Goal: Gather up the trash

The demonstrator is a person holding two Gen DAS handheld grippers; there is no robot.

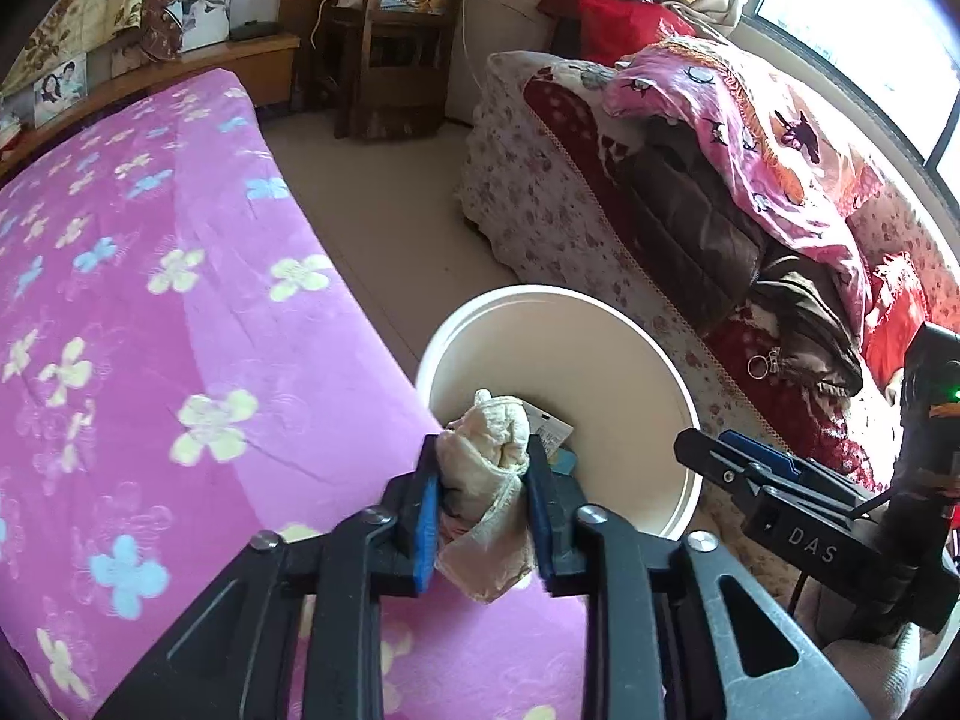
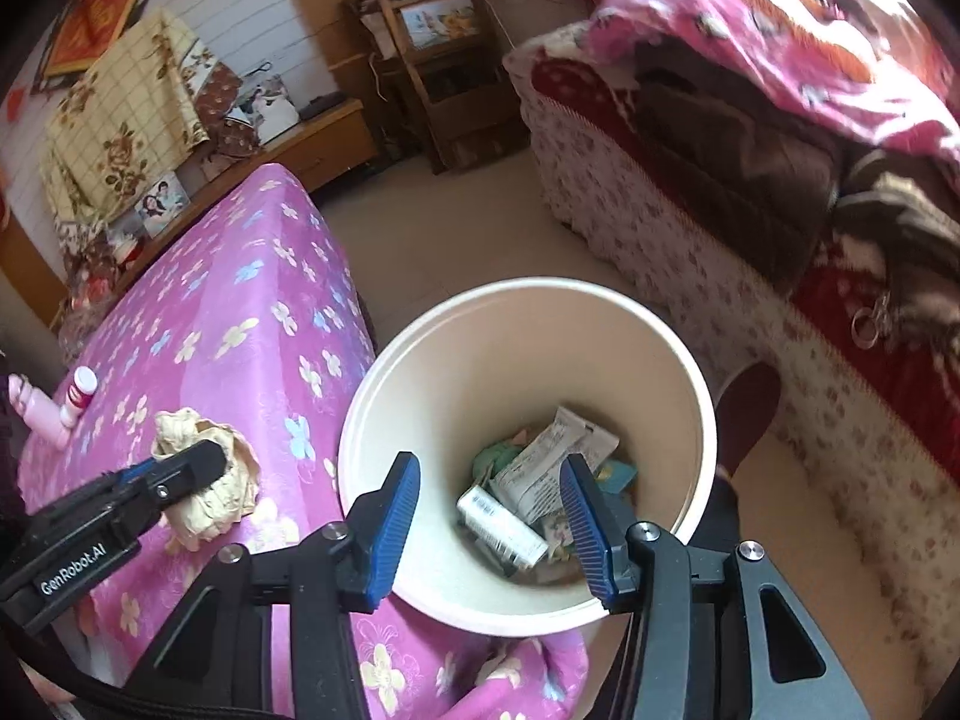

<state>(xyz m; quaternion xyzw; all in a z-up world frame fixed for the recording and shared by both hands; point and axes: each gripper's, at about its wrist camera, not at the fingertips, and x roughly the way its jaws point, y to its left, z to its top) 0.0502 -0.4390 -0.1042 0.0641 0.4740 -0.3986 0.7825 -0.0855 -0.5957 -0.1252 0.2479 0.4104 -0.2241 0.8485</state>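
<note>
- Left gripper (image 1: 483, 501): jaws closed on a crumpled cream wad (image 1: 489, 468), pinched across its middle, one end bunched above the pads and a flap hanging below.
- Wad, position: in the right wrist view the wad (image 2: 207, 480) lies over the pink cloth (image 2: 240, 324), beside the bin (image 2: 372, 396) but not yet above its mouth; whether it touches the cloth cannot be told.
- Right gripper (image 2: 489, 525): jaws wide apart and empty, poised over the bin opening.
- Step in hand (judged): carrying the grasped wad toward the bin.
- Next move (judged): shift the left gripper sideways past the near rim until the wad sits over the opening, then part the jaws; the hanging flap may catch the rim if carried low.
- Bin: white, round, standing on the floor against the cloth's edge; its bottom holds a printed slip (image 2: 540, 462), a small box (image 2: 501, 525) and green-blue scraps.
- Farther off: two small pink bottles (image 2: 54, 408) on the cloth, and a couch (image 1: 600, 228) heaped with blankets across the floor.
</note>
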